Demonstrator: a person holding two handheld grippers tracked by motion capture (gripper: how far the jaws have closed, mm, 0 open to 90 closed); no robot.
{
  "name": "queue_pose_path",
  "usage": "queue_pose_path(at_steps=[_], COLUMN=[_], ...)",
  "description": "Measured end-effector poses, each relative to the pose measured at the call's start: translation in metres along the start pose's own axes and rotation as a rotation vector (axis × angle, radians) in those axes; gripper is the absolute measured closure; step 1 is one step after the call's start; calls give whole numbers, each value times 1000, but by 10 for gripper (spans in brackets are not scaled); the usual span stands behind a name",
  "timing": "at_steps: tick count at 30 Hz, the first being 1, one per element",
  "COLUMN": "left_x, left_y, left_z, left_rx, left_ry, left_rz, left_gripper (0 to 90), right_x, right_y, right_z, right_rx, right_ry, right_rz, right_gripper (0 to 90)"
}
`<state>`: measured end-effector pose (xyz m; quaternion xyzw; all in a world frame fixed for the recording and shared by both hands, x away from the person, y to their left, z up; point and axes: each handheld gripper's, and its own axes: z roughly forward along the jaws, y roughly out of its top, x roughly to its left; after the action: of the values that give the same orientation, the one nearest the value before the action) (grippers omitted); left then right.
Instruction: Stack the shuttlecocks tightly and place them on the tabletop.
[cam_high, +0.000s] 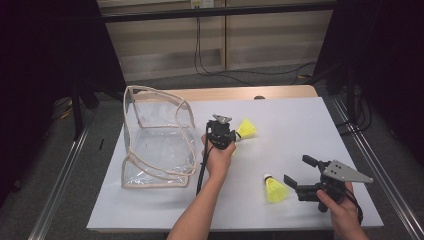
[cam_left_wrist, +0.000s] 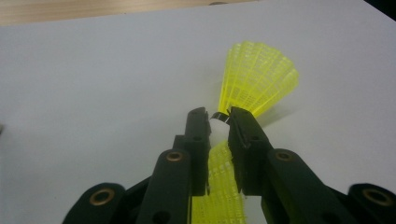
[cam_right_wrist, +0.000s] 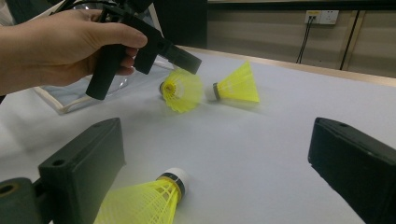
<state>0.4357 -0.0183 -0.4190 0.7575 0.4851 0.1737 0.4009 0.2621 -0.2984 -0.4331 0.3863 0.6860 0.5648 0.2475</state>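
My left gripper (cam_high: 234, 136) (cam_left_wrist: 218, 116) hovers mid-table, its jaws nearly together with the mesh skirt of a yellow shuttlecock (cam_left_wrist: 219, 186) (cam_right_wrist: 182, 91) pinched in the narrow gap. A second yellow shuttlecock (cam_high: 247, 129) (cam_left_wrist: 257, 79) (cam_right_wrist: 238, 86) lies just beyond, its white cork at the jaw tips. My right gripper (cam_high: 299, 171) (cam_right_wrist: 215, 149) stands open near the table's front right. A third yellow shuttlecock (cam_high: 275, 190) (cam_right_wrist: 144, 200) lies just beside its left jaw, outside the gap, cork pointing away from me.
A clear plastic bag (cam_high: 157, 145) (cam_right_wrist: 70, 100) with beige trim stands open at the left of the white table cover (cam_high: 300, 120). Bare wood shows along the far edge. Metal rails run down both sides of the table, and cables lie on the floor behind.
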Motion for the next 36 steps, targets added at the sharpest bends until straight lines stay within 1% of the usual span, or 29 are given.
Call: queue_pose_path(at_steps=[5, 7, 9, 11, 12, 14, 15, 16, 18, 19, 21, 22, 25, 32, 33, 34, 36], left_x=[1, 0, 0, 0, 0, 1, 1, 1, 2, 2, 1, 1, 0, -1, -1, -2, -4], left_y=[-1, 0, 2, 3, 2, 1, 0, -2, -4, -5, -4, -3, -2, 3, 4, 5, 7], left_z=[2, 0, -4, -7, -8, -7, -7, -5, -3, -1, -1, -2, -4, -7, -7, -7, -7], left_rx=[10, 1, -4, -13, -12, 18, 25, 45, 56, 52, 42, 43, 29, 7, 13, 7, 5], left_ry=[-5, -3, -14, 4, 14, 2, 9, 24, 38, 42, 40, 40, 41, 31, 20, 8, 6], left_rz=[0, -3, 4, 18, 22, 43, 55, 88, 82, 75, 58, 55, 46, 9, 9, -6, -10], left_gripper=[811, 784, 754, 711, 669, 631, 615, 611, 641, 663, 747, 781, 831, 856, 856, 857, 857], right_x=[-1, -1, -1, -1, -1, 0, 0, 0, 0, 1, 0, 0, -1, -1, -1, -1, -1], right_y=[0, 0, 0, 0, 0, 0, 0, 0, 0, 0, 0, 0, -1, 0, -1, -1, -1], right_z=[0, 0, 0, 0, 0, 0, 0, 0, 1, 1, 0, 0, 0, 0, 0, 0, 0], right_rx=[0, -1, -1, 1, 2, 0, 1, 2, 3, 3, 2, 2, 3, 3, 4, 3, 2], right_ry=[-2, -2, -1, -1, 0, 1, 1, 2, 1, 3, 2, 1, -2, 1, 0, 1, 0], right_rz=[-1, -1, -1, 0, 1, -1, -2, -3, -6, -7, -8, -7, -2, -1, -2, -2, -2], right_gripper=[30, 30, 30, 30, 30, 30, 30, 30, 31, 30, 30, 31, 30, 30, 30, 30, 31])
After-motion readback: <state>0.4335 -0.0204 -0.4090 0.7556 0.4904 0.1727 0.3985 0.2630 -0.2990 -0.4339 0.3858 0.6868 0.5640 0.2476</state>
